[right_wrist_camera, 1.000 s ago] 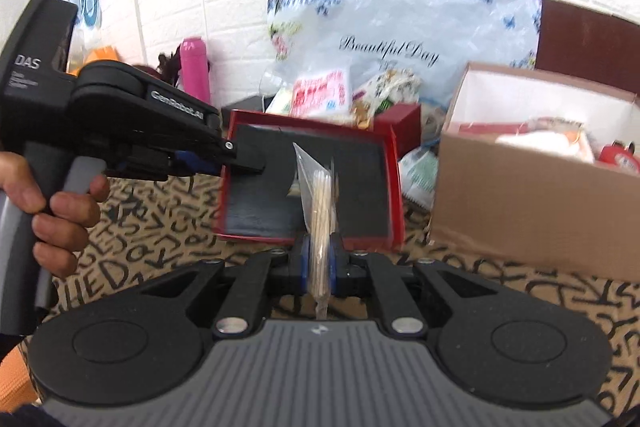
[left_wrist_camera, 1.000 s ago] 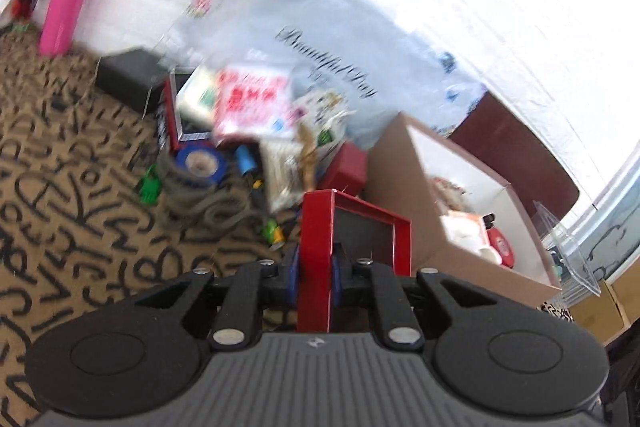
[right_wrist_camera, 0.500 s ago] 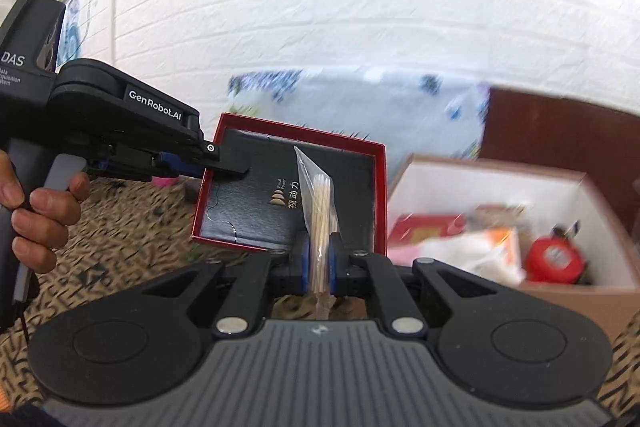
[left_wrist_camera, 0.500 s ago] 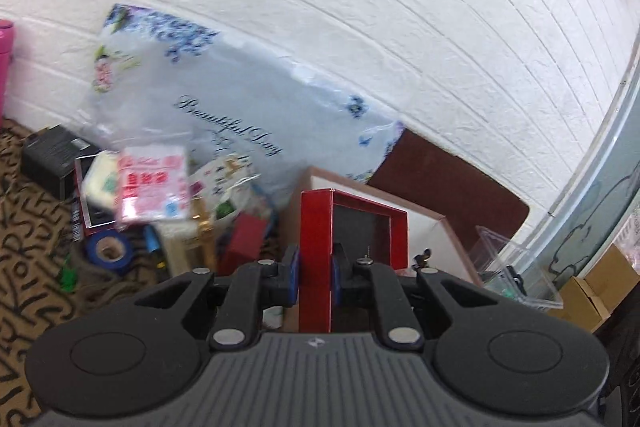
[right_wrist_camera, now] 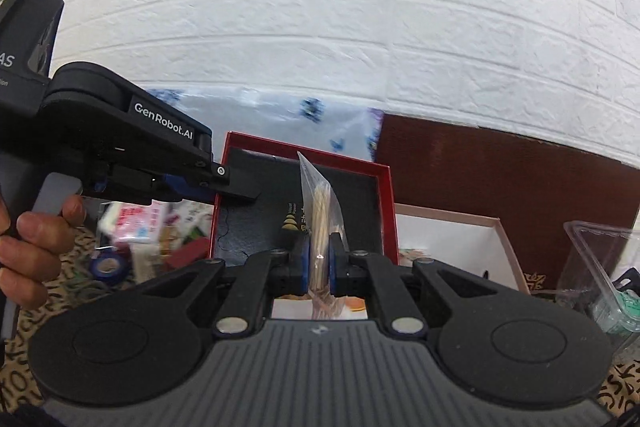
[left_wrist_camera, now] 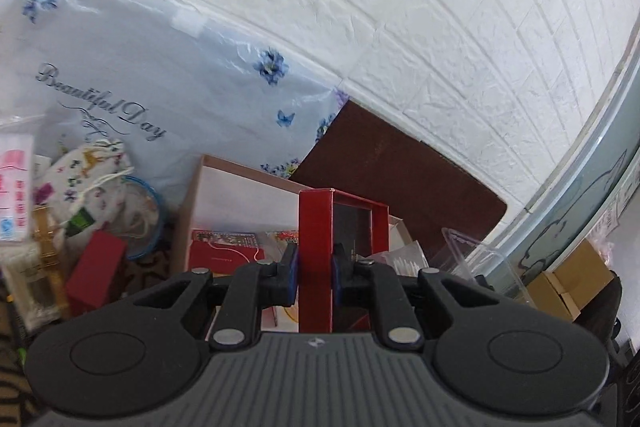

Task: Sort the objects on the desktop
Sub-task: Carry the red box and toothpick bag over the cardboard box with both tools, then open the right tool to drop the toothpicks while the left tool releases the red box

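Before white brick, left hand-held gripper (left_wrist_camera: 314,277) pinches red tray (left_wrist_camera: 316,259).

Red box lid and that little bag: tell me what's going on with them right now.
A person is sorting desk clutter with a handheld gripper in each hand. The left gripper is clamped on the edge of the red box lid, holding it up in the air. The right gripper pinches a clear bag of toothpicks just in front of that lid. Both are raised near the open cardboard box, which already holds a few items. Nothing has been dropped in yet.
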